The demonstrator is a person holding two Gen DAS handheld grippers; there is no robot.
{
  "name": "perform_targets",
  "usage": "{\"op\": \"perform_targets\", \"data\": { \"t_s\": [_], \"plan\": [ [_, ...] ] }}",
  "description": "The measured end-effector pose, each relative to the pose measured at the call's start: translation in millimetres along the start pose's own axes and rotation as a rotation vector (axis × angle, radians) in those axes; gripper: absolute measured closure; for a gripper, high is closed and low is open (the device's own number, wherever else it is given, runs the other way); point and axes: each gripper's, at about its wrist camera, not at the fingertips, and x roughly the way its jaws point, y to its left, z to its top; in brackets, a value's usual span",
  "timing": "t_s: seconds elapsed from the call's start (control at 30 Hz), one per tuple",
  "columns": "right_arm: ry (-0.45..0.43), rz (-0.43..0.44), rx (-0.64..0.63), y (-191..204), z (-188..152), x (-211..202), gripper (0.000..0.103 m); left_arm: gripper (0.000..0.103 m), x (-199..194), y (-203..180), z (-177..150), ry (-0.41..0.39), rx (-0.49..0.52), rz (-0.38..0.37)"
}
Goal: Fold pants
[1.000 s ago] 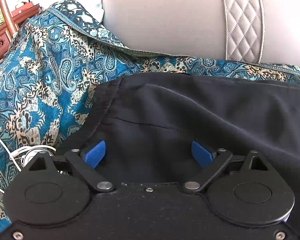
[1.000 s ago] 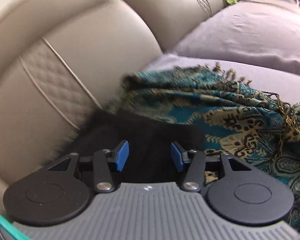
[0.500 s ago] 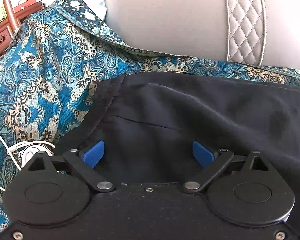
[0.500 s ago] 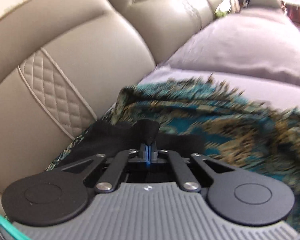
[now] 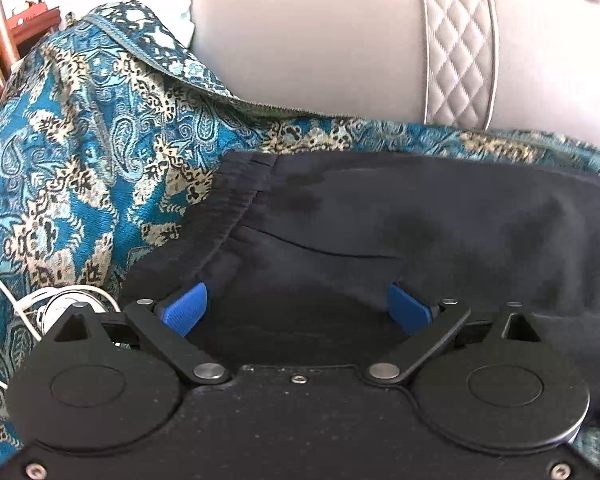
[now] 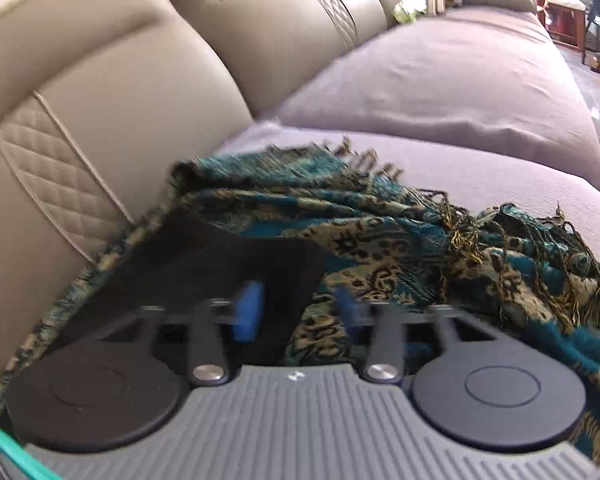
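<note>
The right gripper [image 6: 296, 312], pinched on black cloth half a second ago, is now opening with nothing pinched. The pants [image 5: 400, 232] lie lengthwise across the patterned throw [image 5: 80, 152], waistband at frame left. The left gripper [image 5: 296, 310] hovers wide open over them. Only the right view shows the bare cushion [image 6: 480, 176] beyond the fringe.
</note>
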Motion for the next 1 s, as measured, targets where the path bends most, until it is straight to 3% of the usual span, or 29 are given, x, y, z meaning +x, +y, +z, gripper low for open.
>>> {"op": "perform_targets", "data": {
  "t_s": [0.17,0.27,0.4,0.43,0.67,0.83,1.0],
  "plan": [
    [-0.058,0.148,-0.094,23,-21,-43,0.035,0.006,-23,23,-1,-0.041,-0.023,-0.007],
    [-0.06,0.305,-0.214,49,-45,-77,0.035,0.006,-34,43,-4,-0.047,-0.063,-0.01],
    [-0.011,0.536,-0.41,94,-95,-120,0.035,0.036,-36,71,-14,-0.007,-0.157,-0.101],
    [0.001,0.585,-0.462,106,-109,-131,0.035,0.039,-35,75,-17,0.007,-0.178,-0.121],
    [0.12,0.931,-0.746,178,-219,-195,0.035,0.03,-15,81,-23,0.029,-0.264,-0.133],
    [0.196,1.043,-0.958,216,-297,-220,0.035,0.028,7,77,-25,0.052,-0.314,-0.112],
    [0.176,1.051,-1.056,241,-348,-236,0.035,0.027,18,80,-27,0.039,-0.359,-0.11]
  ]
}}
